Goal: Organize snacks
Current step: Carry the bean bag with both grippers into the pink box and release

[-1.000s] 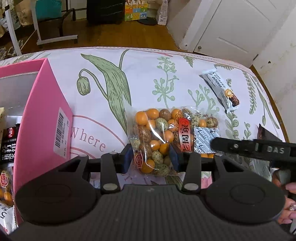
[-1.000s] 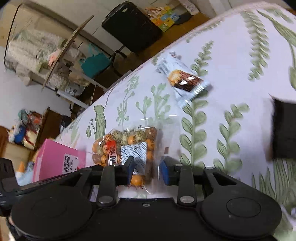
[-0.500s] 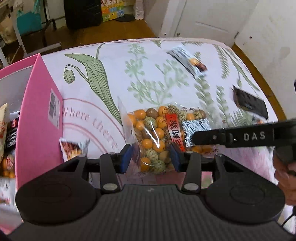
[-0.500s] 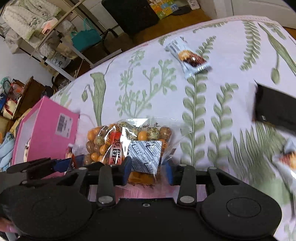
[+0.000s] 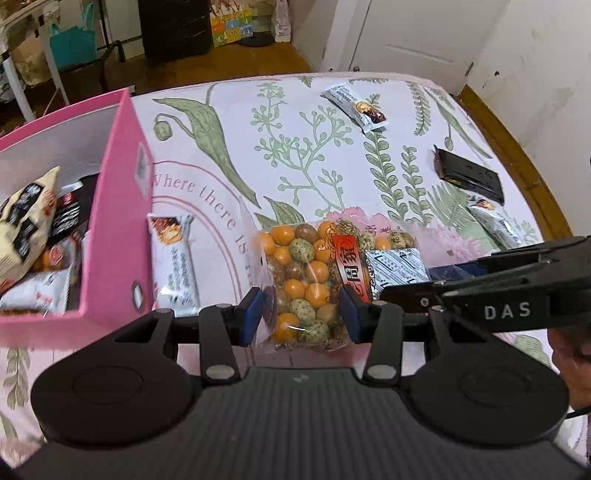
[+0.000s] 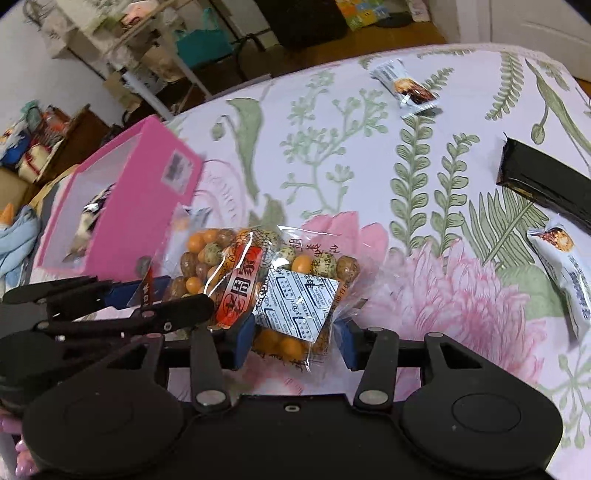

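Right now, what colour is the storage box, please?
Pink, seen best in the left wrist view: box.

A white tablecloth printed with green ferns and pink flowers covers the table. Beyond the table's far edge, a black rectangular case stands on the brown wooden floor. A teal bag hangs at far left. A white panelled door stands at far right.
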The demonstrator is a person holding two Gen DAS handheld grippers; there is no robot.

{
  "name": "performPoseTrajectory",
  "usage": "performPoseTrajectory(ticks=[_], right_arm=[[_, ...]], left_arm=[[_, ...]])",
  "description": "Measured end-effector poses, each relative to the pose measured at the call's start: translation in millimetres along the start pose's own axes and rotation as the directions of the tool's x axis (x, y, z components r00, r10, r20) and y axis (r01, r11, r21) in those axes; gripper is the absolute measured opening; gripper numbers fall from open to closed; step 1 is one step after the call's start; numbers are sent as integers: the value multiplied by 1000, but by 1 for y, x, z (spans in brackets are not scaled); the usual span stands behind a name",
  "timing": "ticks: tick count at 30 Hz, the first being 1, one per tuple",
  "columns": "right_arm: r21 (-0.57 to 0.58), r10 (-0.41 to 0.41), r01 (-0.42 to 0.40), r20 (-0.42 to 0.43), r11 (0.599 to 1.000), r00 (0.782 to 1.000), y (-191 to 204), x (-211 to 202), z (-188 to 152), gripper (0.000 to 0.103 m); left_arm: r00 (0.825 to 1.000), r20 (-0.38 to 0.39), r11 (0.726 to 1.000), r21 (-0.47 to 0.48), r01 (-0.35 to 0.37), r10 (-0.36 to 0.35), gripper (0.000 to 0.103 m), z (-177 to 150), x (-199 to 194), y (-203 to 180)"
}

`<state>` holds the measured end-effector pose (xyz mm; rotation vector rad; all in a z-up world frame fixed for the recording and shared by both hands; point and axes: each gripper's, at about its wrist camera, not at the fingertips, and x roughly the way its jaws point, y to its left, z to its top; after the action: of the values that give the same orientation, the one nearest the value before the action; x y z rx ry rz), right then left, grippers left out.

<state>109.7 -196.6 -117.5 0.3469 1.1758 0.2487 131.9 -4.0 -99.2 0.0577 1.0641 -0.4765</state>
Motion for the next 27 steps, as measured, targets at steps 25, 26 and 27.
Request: performPoseTrajectory(ticks=[25, 26, 27], right_arm=[[-450, 206, -136, 110, 883, 972, 185, -35, 26, 36], [-458, 214, -138, 117, 878, 970, 189, -26, 34, 36], [-469, 226, -146, 119, 871, 967, 193, -16, 44, 36]], left_arm=[[942, 271, 973, -166, -158, 199, 43, -23, -170, 130], [934, 282, 969, -176, -173, 218, 43, -18, -167, 137], [926, 291, 964, -184, -193, 241, 43, -13, -162, 145]])
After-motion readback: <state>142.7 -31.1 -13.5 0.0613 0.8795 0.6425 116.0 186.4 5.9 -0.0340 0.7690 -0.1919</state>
